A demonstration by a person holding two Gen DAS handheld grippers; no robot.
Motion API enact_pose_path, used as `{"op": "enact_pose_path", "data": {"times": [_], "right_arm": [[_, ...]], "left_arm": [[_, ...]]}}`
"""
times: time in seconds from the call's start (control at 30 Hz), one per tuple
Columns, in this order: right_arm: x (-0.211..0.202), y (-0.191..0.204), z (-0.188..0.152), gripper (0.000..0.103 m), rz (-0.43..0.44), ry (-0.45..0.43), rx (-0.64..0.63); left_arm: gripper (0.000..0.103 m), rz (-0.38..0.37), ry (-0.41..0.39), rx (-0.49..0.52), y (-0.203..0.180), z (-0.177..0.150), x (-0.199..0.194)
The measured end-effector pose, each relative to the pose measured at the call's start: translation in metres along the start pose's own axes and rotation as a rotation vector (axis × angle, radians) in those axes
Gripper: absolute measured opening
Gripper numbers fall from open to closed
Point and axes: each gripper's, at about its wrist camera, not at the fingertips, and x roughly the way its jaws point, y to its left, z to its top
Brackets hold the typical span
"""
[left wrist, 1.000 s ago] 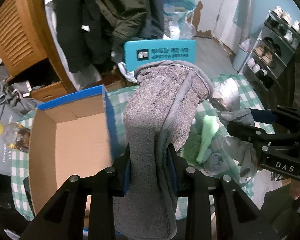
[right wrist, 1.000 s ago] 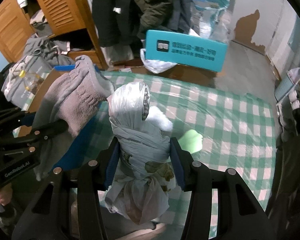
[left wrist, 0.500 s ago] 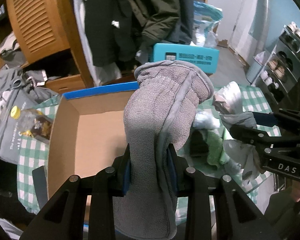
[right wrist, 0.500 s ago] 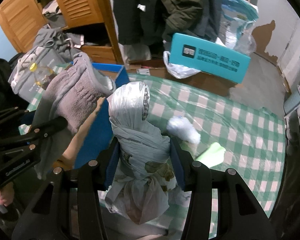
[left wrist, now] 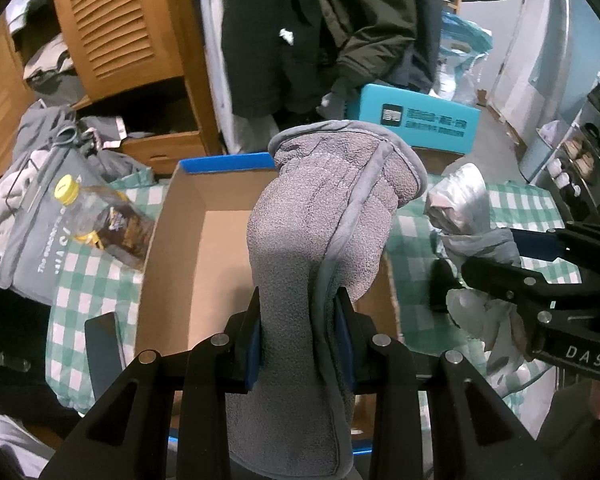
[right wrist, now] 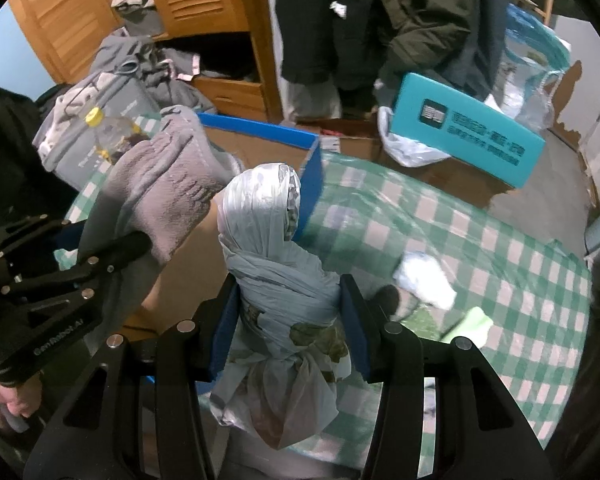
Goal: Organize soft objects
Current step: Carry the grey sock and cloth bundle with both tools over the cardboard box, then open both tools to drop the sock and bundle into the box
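Left to right: a plastic bottle [left wrist: 100,216] lies by the open cardboard box [left wrist: 204,264] on the checkered bench [right wrist: 480,240]. The left tool [left wrist: 300,334] clamps a gray fleece glove [left wrist: 324,216] over the box; the right tool [right wrist: 290,320] squeezes a knotted plastic-bag bundle [right wrist: 272,248] beside it. A teal box [right wrist: 468,136] sits behind.

Upper left, a wooden louvered cabinet [left wrist: 112,28]; dark coats [left wrist: 324,28] hang top centre. A teal box [left wrist: 416,122] sits right of centre, a shoe rack [left wrist: 580,148] at far right, pale blue wall [left wrist: 580,40] above, grey floor [right wrist: 540,184].
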Motion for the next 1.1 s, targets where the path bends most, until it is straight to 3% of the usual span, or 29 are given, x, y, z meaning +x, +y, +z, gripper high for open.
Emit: {"op": "enact_pose_path", "data": {"times": [0.77,0.97,1.1], "right_arm": [[0.049,0.065,0.028,0.048,0.077,0.061,-0.042],[0.053,0.067,0.029,0.052,0.081,0.066,-0.042],[0.053,0.066,0.029,0.061,0.08,0.062,-0.042]], "left_arm": [[0.035,0.074,0.08,-0.104,0.061,-0.015,0.031],[0.043,0.088,0.091,-0.112,0.065,-0.016,0.032],[0.045,0.097,0.077,-0.102,0.064,-0.014,0.028]]}}
